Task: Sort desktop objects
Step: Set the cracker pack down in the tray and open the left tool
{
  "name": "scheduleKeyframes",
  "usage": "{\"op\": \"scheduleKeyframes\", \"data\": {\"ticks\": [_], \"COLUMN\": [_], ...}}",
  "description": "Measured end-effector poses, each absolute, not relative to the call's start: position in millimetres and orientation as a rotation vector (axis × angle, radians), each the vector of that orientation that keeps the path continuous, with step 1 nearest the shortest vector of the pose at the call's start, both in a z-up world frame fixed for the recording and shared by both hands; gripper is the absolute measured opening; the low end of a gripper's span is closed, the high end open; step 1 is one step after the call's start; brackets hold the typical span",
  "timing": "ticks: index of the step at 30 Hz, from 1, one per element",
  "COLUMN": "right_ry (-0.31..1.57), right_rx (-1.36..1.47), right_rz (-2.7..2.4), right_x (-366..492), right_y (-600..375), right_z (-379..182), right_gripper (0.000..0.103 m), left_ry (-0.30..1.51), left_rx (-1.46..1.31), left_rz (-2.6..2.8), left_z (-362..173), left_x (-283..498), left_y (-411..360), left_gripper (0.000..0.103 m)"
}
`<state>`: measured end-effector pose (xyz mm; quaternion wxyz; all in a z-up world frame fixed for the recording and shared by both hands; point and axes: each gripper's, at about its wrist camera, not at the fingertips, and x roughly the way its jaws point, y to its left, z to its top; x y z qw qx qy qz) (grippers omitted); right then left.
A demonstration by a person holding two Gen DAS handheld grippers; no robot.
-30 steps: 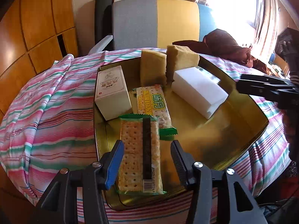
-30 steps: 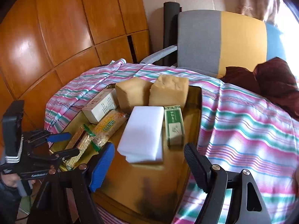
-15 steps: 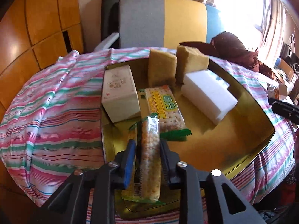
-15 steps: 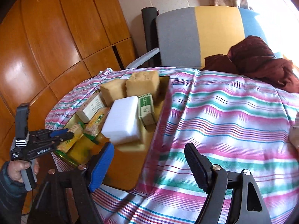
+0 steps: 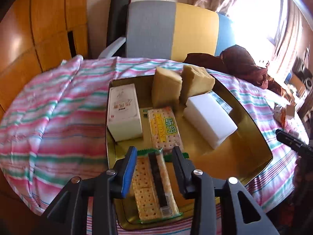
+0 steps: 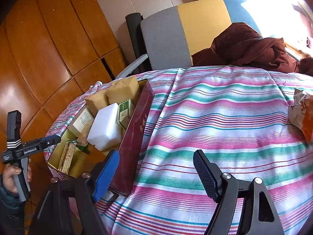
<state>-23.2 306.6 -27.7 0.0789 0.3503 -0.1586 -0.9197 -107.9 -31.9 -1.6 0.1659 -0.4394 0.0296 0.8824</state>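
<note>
A cracker pack with a dark stripe lies flat at the near end of the gold tray. My left gripper hovers over it, open, its fingers standing apart on either side of the pack. In the right wrist view the same pack rests in the tray, apart from the left gripper. My right gripper is open over the striped cloth, right of the tray, with nothing between its fingers.
The tray also holds a white box, a yellow-labelled cracker pack, two tan blocks, a white foam block and a small green box. An orange snack bag lies on the cloth at far right. A chair stands behind.
Half a second ago my left gripper was shut on the cracker pack, held on edge; now its fingers are apart and the pack lies flat. My right gripper has swung right, off the tray.
</note>
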Motion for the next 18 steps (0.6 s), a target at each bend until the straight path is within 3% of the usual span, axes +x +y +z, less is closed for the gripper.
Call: {"op": "scheduleKeyframes", "data": {"ticks": [3,18], "right_ry": [-0.496,-0.557], "right_rx": [1.046,1.08], "right_rz": [-2.753,-2.741], "right_x": [-23,-25], "right_y": [310,315], "right_z": [-30,-42], "right_gripper": [0.079,0.08], "left_ry": [0.119,0.238], "left_rx": [-1.311,-1.438], "left_rz": [2.473,2.45], "left_z": [-9,-43], "left_x": [-108,-107], "left_y": [-28,-11], "left_gripper": [0.05,0.054]}}
